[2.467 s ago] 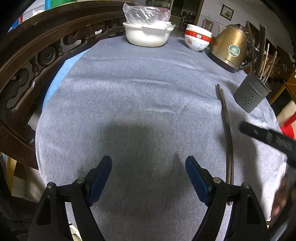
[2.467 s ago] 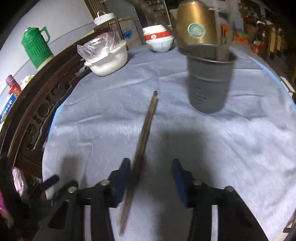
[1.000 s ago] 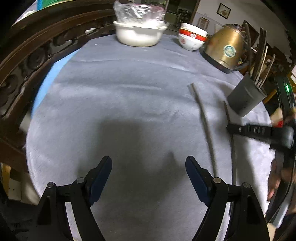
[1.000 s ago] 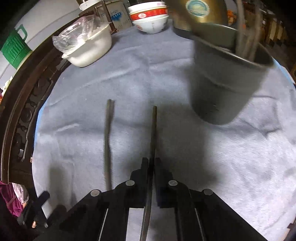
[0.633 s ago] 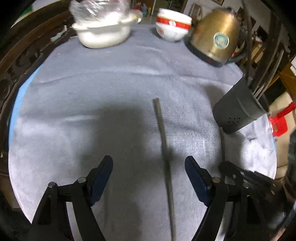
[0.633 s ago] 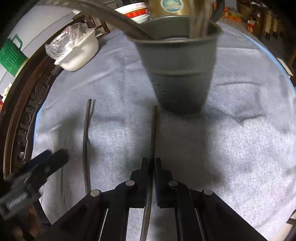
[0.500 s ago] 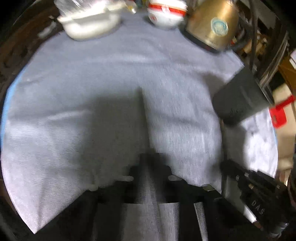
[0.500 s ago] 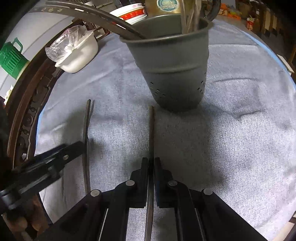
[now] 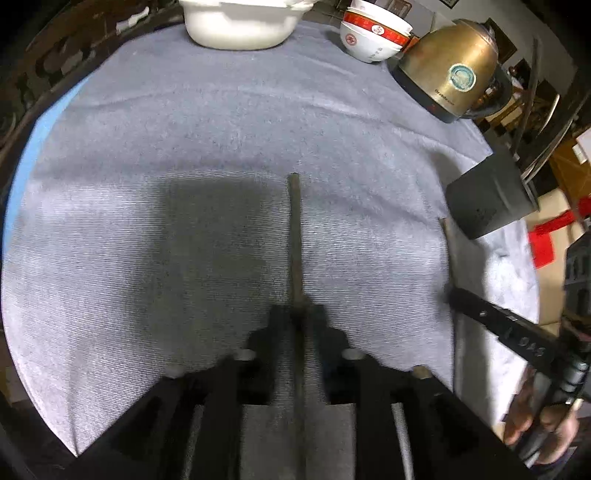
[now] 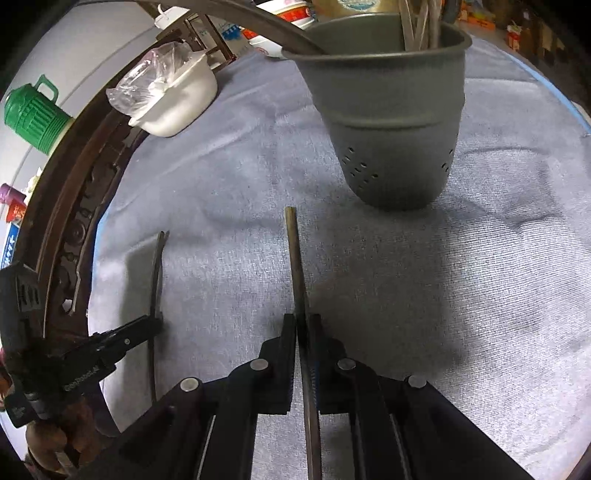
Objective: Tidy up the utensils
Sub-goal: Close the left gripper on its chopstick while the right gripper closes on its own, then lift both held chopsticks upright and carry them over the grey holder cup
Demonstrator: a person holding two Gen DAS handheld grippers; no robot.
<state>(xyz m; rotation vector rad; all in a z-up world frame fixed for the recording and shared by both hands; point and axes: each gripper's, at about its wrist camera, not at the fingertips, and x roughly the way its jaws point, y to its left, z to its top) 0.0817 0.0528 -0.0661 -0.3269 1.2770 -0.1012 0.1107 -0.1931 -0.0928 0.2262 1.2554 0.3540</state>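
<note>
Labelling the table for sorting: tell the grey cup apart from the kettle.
The cup is matte dark grey; the kettle is shiny gold. The cup is open-topped, perforated, and holds utensils; the kettle has a round sticker and dark base. Both stand on the grey cloth.

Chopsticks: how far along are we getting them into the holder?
Done: the holder already has several utensils standing in it. In hand: each chopstick is clamped, one in the left tongs as the left chopstick, one in the right tongs as the right chopstick; its tip points toward the holder. Left: both chopsticks into the holder. No other loose utensils show on the cloth.
</note>
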